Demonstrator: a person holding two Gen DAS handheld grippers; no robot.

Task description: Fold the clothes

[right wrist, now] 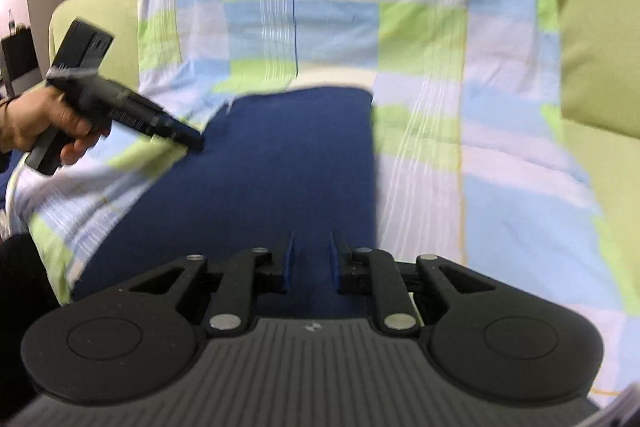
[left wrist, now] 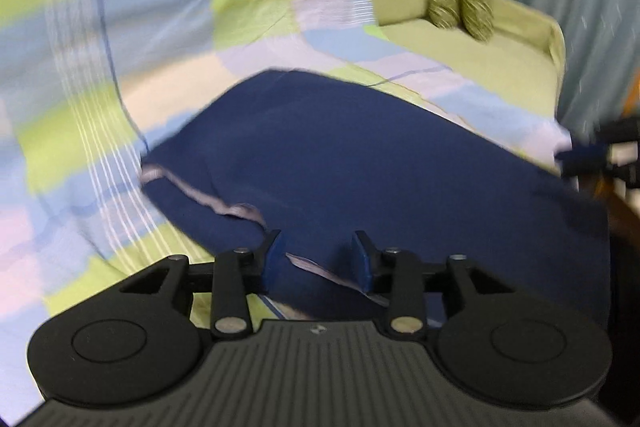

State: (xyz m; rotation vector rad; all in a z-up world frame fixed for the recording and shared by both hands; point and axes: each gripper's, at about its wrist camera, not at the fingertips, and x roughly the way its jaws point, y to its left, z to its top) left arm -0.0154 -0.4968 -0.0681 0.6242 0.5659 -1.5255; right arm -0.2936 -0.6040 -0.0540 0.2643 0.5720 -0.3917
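Now you are mid-fold: the navy garment [right wrist: 280,167] lies flat on the checked sheet [right wrist: 420,67]. Left gripper [left wrist: 318,255] jaws open (hem between), right gripper [right wrist: 312,259] pinching cloth. Next, smooth and regrip.

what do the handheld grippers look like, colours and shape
Both grippers, left gripper and right gripper, are matte black with blue finger pads, silver pivot screws, two round discs and a ribbed grey body. The left one has a pistol-style handle.
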